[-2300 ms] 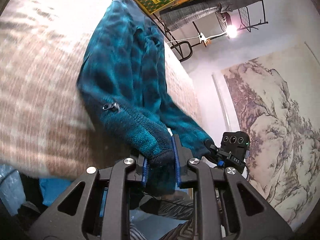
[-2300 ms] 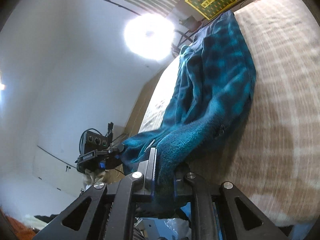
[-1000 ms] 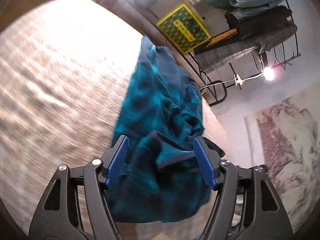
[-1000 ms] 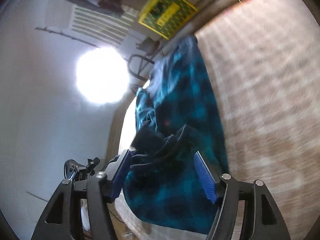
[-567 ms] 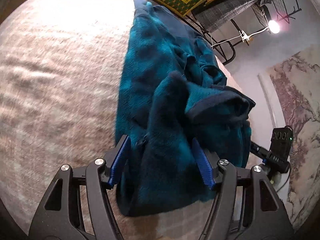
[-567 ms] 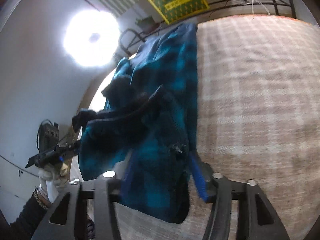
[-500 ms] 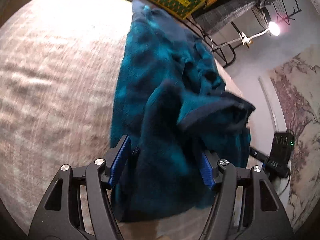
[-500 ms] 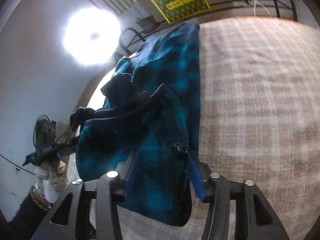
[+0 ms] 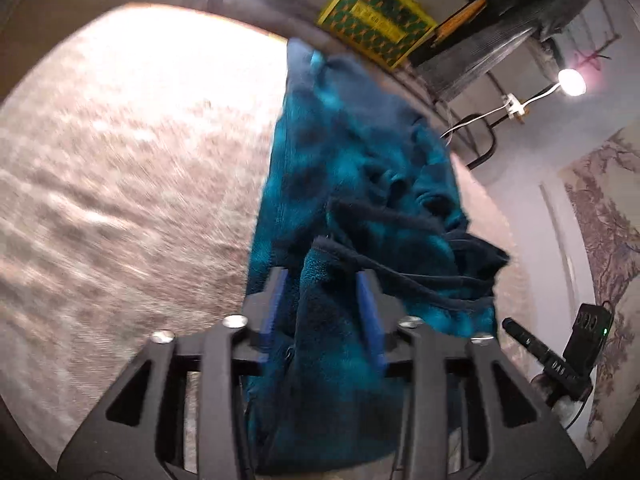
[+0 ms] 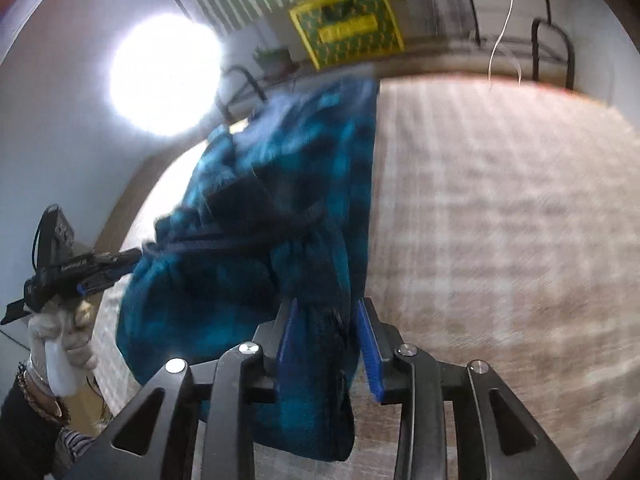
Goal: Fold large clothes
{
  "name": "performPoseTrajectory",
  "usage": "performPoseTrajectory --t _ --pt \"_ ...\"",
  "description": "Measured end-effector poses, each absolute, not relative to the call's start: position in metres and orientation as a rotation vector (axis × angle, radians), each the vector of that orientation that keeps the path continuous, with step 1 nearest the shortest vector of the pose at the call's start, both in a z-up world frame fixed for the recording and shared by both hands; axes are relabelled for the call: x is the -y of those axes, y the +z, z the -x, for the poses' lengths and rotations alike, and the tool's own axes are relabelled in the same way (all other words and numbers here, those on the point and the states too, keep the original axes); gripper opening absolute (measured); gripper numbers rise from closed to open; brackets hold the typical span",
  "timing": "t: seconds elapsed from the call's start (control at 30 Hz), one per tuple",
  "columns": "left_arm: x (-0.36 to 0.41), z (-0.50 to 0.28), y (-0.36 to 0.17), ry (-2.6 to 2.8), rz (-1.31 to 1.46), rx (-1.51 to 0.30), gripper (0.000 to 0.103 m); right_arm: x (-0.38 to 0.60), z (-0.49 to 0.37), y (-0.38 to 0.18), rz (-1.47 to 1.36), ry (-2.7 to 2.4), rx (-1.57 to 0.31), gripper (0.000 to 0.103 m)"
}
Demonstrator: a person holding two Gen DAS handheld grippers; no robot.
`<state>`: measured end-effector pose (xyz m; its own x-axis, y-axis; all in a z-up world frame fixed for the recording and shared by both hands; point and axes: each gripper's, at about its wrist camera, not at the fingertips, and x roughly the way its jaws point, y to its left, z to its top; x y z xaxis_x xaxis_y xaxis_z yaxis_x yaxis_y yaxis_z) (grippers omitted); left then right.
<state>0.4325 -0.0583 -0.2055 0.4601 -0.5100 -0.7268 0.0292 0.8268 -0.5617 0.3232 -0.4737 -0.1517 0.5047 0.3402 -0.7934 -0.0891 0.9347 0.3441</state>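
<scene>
A teal and dark-blue plaid fleece jacket [image 9: 360, 168] lies lengthwise on the checked bed cover [image 9: 120, 200], its near end bunched up and lifted. My left gripper [image 9: 320, 304] is closing its jaws on a thick fold at the near hem, and the blue pads touch the fleece on both sides. In the right wrist view the jacket [image 10: 312, 168] hangs from my right gripper [image 10: 326, 332], which is shut on the zipper edge of the near hem. The left gripper [image 10: 92, 264] shows at that view's left, held by a gloved hand [image 10: 60, 344] at the jacket's other corner.
The bed cover [image 10: 500, 240] spreads wide to the jacket's right. A yellow patterned box [image 9: 376, 20] and a metal rack [image 9: 500, 40] with rolled fabrics stand beyond the bed's far end. A clip lamp [image 9: 572, 82] glows there. A landscape painting [image 9: 608, 208] covers the wall.
Both grippers stood wide around the near hem a second ago. The right one closed on the fleece first, then the left narrowed onto its fold. The hem has lifted and bunched.
</scene>
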Motion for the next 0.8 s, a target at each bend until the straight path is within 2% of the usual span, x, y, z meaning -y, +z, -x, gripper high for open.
performPoseTrajectory --t 0.13,0.23,0.33,0.37,0.4,0.47,0.5,0.6,0.63,0.67,0.8 --pt "0.043 -0.413 -0.202 -0.448 0.535 -1.088 0.047 0.460 -0.313 -0.125 -0.231 0.347 -0.917 0.039" --pt "0.040 -0.399 -0.218 -0.521 0.606 -1.166 0.047 0.436 -0.312 -0.117 -0.191 0.427 -0.896 0.039" --pt "0.046 -0.387 -0.227 -0.515 0.546 -1.220 0.046 0.410 -0.309 -0.118 -0.124 0.499 -0.905 0.039" --pt "0.050 -0.385 -0.230 -0.501 0.514 -1.232 0.034 0.399 -0.309 -0.122 -0.084 0.513 -0.914 0.039" --pt "0.050 -0.383 -0.230 -0.496 0.502 -1.236 0.027 0.391 -0.310 -0.125 -0.062 0.525 -0.923 0.039" --pt "0.052 -0.380 -0.228 -0.466 0.472 -1.226 0.023 0.376 -0.313 -0.136 -0.026 0.544 -0.946 0.038" --pt "0.053 -0.377 -0.228 -0.443 0.452 -1.219 0.023 0.371 -0.316 -0.142 0.005 0.530 -0.953 0.034" --pt "0.056 -0.370 -0.230 -0.418 0.430 -1.200 0.023 0.378 -0.336 -0.176 0.101 0.338 -1.048 0.034" --pt "0.057 -0.370 -0.227 -0.415 0.417 -1.196 0.024 0.386 -0.340 -0.182 0.070 0.326 -1.071 0.030" --pt "0.057 -0.370 -0.219 -0.406 0.389 -1.186 0.029 0.393 -0.342 -0.179 0.037 0.324 -1.070 0.028" --pt "0.054 -0.364 -0.179 -0.365 0.298 -1.033 0.029 0.403 -0.341 -0.145 -0.019 0.370 -0.987 0.030"
